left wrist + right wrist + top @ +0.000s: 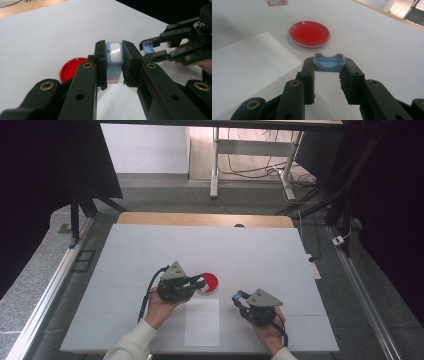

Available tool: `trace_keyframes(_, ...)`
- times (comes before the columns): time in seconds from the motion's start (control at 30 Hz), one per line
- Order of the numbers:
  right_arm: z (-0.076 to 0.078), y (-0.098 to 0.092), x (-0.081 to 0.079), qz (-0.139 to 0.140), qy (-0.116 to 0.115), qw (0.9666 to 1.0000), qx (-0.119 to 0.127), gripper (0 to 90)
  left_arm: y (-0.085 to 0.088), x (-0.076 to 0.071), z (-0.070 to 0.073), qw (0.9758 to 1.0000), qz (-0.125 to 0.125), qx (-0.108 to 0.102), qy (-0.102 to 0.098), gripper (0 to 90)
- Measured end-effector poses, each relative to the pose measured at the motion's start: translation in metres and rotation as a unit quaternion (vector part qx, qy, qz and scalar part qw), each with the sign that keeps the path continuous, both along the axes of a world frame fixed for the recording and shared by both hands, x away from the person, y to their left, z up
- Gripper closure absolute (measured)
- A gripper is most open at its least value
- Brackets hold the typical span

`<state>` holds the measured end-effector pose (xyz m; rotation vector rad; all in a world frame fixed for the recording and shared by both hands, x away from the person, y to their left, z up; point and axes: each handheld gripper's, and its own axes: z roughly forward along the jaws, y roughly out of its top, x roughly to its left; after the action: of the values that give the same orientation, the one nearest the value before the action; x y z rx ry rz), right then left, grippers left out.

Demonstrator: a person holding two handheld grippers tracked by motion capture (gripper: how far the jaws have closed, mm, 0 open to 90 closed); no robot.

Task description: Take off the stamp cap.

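My left gripper (201, 283) (114, 53) is shut on a light blue block with a shiny white face (114, 56), held above the table beside a round red dish (209, 284) (72, 68). To the right, my right gripper (239, 297) (329, 65) is shut on a small blue cap with a curved notch (328, 62) (240, 296). That cap (148, 47) and the right gripper also show at the right of the left gripper view. In the right gripper view the red dish (309, 33) lies just beyond the cap.
A white sheet of paper (202, 322) (249, 67) lies near the front edge between my hands. The white table cover (150, 250) ends at a wooden strip (205, 219) at the back. A small white and pink thing (277, 2) sits at the top edge of the right gripper view.
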<state>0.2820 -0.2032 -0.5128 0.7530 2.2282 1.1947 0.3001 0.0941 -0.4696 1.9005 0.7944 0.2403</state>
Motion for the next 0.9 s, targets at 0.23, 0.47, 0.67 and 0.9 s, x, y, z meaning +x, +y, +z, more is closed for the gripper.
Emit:
trace_keyframes(0.23, 0.003, -0.026, -0.006, -0.013, -0.009, 0.9999, -0.001, 65.3, 0.001, 0.001, -0.001, 1.0, 0.001, 0.004, 0.001, 75.3)
trace_keyframes(0.47, 0.006, -0.053, -0.009, -0.029, -0.009, 0.9995, 0.002, 65.2, 0.001, 0.001, 0.0, 1.0, 0.003, 0.003, -0.002, 75.3)
trace_keyframes(0.67, 0.006, -0.072, -0.01, -0.046, -0.011, 0.9989, 0.004, 65.2, 0.004, 0.0, 0.002, 0.9999, 0.009, 0.004, -0.005, 75.3)
trace_keyframes(0.9, 0.007, -0.086, -0.011, -0.06, -0.016, 0.9981, 0.002, 65.2, 0.005, 0.001, 0.002, 0.9999, 0.012, 0.005, -0.008, 75.3)
